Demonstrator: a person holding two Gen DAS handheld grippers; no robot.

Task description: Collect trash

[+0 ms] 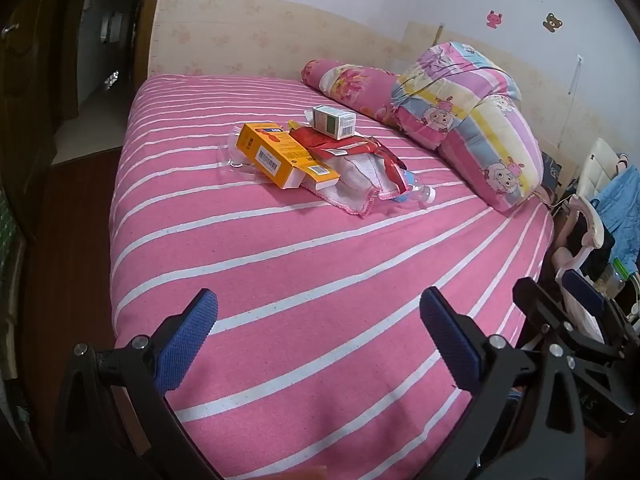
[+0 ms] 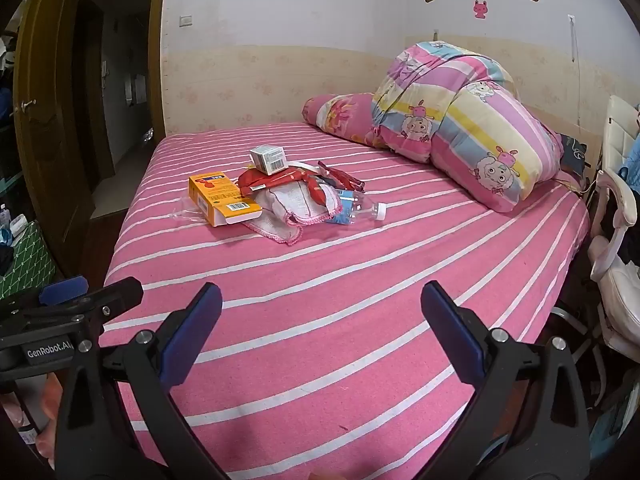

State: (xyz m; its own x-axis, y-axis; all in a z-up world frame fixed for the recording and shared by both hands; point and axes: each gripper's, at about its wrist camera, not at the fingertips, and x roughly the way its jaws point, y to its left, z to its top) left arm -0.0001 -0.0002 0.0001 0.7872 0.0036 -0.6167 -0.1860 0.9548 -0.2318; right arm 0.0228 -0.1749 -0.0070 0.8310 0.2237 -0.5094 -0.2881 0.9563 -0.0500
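Note:
A pile of trash lies on the pink striped bed (image 1: pixel 304 264) (image 2: pixel 360 288), toward its far side. It holds an orange box (image 1: pixel 280 154) (image 2: pixel 222 198), a small white box (image 1: pixel 334 121) (image 2: pixel 269 159) on red wrappers (image 1: pixel 336 145) (image 2: pixel 280 181), a white cloth with pink edging (image 1: pixel 356 182) (image 2: pixel 288 210), a clear plastic bottle (image 1: pixel 414 194) (image 2: pixel 362 210) and clear plastic film (image 1: pixel 230 156) (image 2: pixel 186 210). My left gripper (image 1: pixel 318 312) is open and empty over the bed's near part. My right gripper (image 2: pixel 320 304) is open and empty beside it, also well short of the pile.
A folded cartoon quilt (image 1: pixel 472 120) (image 2: pixel 460 128) and a pink bolster pillow (image 1: pixel 348 80) (image 2: pixel 336 114) lie at the far right of the bed. A white chair (image 2: pixel 616 208) stands right of the bed. A wooden door (image 2: pixel 36 112) and doorway are at left.

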